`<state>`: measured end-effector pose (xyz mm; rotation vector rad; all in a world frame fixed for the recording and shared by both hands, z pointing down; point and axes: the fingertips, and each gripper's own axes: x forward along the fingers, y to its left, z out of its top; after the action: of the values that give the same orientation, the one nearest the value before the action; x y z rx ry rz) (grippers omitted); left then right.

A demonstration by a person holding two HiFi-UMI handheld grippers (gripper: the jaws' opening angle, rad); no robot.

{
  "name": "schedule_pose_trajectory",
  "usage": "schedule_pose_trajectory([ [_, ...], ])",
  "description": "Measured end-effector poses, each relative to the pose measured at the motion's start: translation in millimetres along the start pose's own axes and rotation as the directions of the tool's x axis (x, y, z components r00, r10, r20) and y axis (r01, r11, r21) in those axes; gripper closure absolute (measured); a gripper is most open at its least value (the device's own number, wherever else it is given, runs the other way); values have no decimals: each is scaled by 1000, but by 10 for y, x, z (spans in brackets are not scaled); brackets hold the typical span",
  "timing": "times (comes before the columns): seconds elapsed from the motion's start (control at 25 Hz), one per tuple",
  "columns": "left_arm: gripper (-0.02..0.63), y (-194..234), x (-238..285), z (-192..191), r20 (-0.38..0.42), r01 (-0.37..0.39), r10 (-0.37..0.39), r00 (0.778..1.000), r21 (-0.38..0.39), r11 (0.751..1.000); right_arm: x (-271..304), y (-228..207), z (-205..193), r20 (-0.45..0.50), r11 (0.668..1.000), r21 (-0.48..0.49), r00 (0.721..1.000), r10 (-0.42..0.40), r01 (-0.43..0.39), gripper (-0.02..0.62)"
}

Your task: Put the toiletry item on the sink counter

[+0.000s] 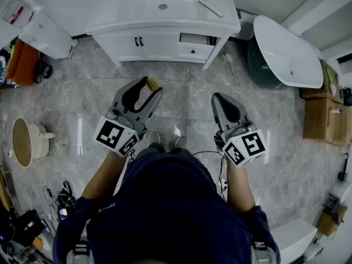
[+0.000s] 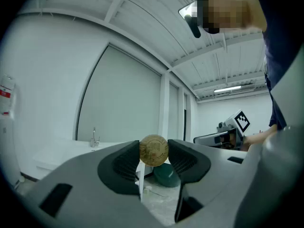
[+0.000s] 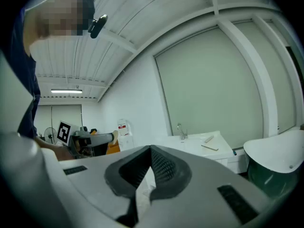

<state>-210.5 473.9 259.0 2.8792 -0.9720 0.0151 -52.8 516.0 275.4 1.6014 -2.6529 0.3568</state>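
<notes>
One round item (image 2: 153, 150) in left gripper (image 1: 150, 87); open floor (image 1: 187, 95) before sink counter (image 1: 124, 15).

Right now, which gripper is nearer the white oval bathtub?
Right. The right gripper hangs below-left of the bathtub; the left gripper, clamping a round tan toiletry item, is farther left.

I see a mock bathroom inside a hall. A white sink vanity (image 1: 165, 40) and freestanding bathtub (image 1: 286, 51) stand on grey stone tiles (image 1: 77, 92), with cardboard boxes (image 1: 324, 117) beside them under a ribbed ceiling (image 2: 152, 23).
</notes>
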Motion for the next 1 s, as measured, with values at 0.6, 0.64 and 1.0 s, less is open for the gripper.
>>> schedule_pose_trajectory([
  [0.6,401,-234,241,-12,-14,-22,22,1000,8,1000,-125,-325,-11,-7,1000,-6,1000,10,-10,591],
  [0.64,401,-262,253,-17,-14,-24,24,1000,7,1000,-146,-329,-10,-6,1000,-8,1000,15,-15,591],
  [1.0,402,-557,350,-38,-8,-31,31,999,13,999,-411,-470,-17,2,999,-13,999,34,-34,591],
])
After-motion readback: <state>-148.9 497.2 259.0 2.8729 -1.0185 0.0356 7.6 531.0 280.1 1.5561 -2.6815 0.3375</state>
